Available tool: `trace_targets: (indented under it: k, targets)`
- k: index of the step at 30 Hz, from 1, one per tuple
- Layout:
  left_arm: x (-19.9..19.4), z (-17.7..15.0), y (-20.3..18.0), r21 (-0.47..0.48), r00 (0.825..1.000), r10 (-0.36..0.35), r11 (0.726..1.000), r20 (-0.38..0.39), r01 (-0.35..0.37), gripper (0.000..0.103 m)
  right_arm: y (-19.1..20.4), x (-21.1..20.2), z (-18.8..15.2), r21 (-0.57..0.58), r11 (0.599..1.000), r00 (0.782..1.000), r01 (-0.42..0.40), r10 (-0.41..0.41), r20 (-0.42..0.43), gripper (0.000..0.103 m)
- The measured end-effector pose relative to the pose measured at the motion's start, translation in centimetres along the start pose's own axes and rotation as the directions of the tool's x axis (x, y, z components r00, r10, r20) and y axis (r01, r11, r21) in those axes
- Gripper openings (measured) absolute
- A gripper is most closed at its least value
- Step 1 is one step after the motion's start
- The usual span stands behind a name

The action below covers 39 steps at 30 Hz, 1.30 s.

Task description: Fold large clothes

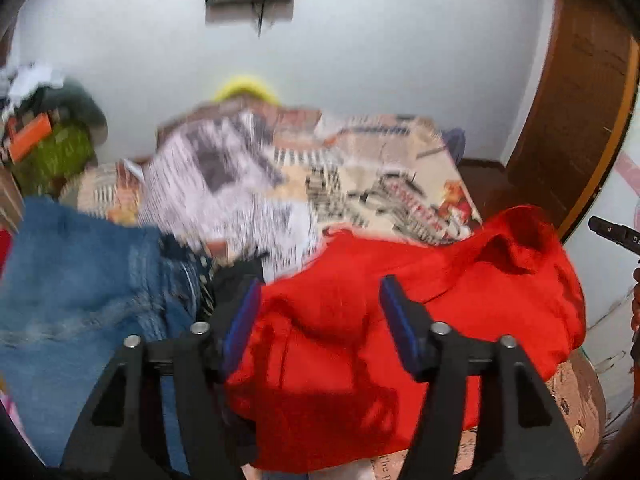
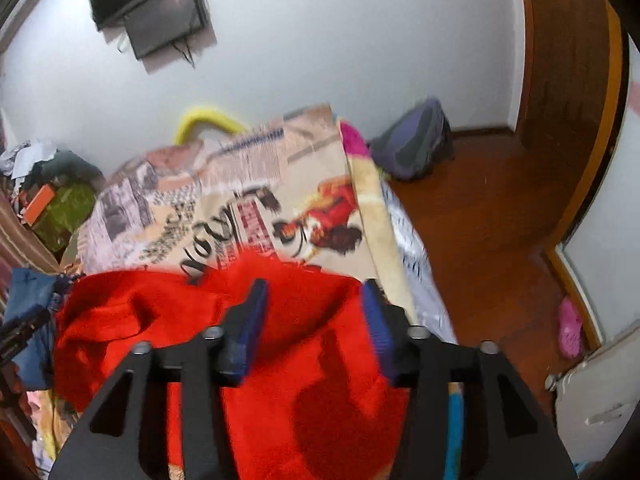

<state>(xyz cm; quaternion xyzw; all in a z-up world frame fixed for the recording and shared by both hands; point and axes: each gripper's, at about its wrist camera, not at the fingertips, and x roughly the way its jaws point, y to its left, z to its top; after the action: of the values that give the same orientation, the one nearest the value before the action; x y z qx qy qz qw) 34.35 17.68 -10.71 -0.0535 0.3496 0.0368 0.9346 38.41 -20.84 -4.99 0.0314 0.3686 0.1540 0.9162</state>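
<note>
The left tool (image 1: 318,296) is spread wide, its blue pads (image 1: 240,324) apart and nothing between them; it hangs above the bed with the red garment (image 1: 400,320) lying below and ahead of it. In the left wrist view, going left to right: a blue denim piece (image 1: 72,280) lies crumpled at the left, touching the red garment's left edge; the left pad sits over the seam where denim and red meet, and the right pad is over the red cloth. The red garment is bunched in loose folds across the bed's near part, with a raised hump at its far right side. Behind it stretches the newspaper-print bedspread (image 1: 360,168), blurred. At the far right edge of this view a dark bit of the other tool shows, too little to read

The right tool (image 2: 314,304) is also parted, its blue pads (image 2: 248,328) wide apart and holding nothing. In the right wrist view the red garment (image 2: 280,360) fills the space under and between the fingers, lying flat-ish on the bedspread (image 2: 248,184), its far edge just past the fingertips. The denim (image 2: 28,300) shows at the left edge, beside the red cloth. To the right the bed's side drops to a wooden floor (image 2: 480,220), where a grey backpack (image 2: 416,144) rests against the wall and a pink shoe (image 2: 570,332) lies near the door frame. A dark screen (image 2: 160,16) hangs on the wall above
</note>
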Motion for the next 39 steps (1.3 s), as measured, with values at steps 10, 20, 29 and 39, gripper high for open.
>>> trace_targets:
  k: [10, 20, 29, 39]
  targets:
    - [-1.1, -3.0, -4.1, 0.127, 0.998, -0.015, 0.992, -0.061, 0.023, 0.068, 3.9, -1.6, -3.1, -0.182, 0.983, 0.999, -0.006, 0.000, -0.032, 0.054]
    - [0.1, -11.4, -3.6, 0.019, 0.990, 0.025, 1.000, -0.140, -0.022, 0.068, 8.7, 1.9, -9.4, -0.369, 0.929, 0.992, -0.032, -0.017, -0.128, 0.054]
    - [2.1, -16.6, 1.6, -0.339, 0.977, -0.016, 0.939, -0.214, -0.058, 0.069, 9.7, 4.5, -12.7, -0.364, 0.931, 0.988, -0.039, -0.019, -0.155, 0.056]
    - [5.8, -15.8, 4.2, -0.603, 0.976, -0.193, 0.793, -0.105, 0.092, 0.069, 8.9, 4.6, -12.6, -0.285, 0.956, 0.984, -0.073, 0.022, -0.179, 0.060]
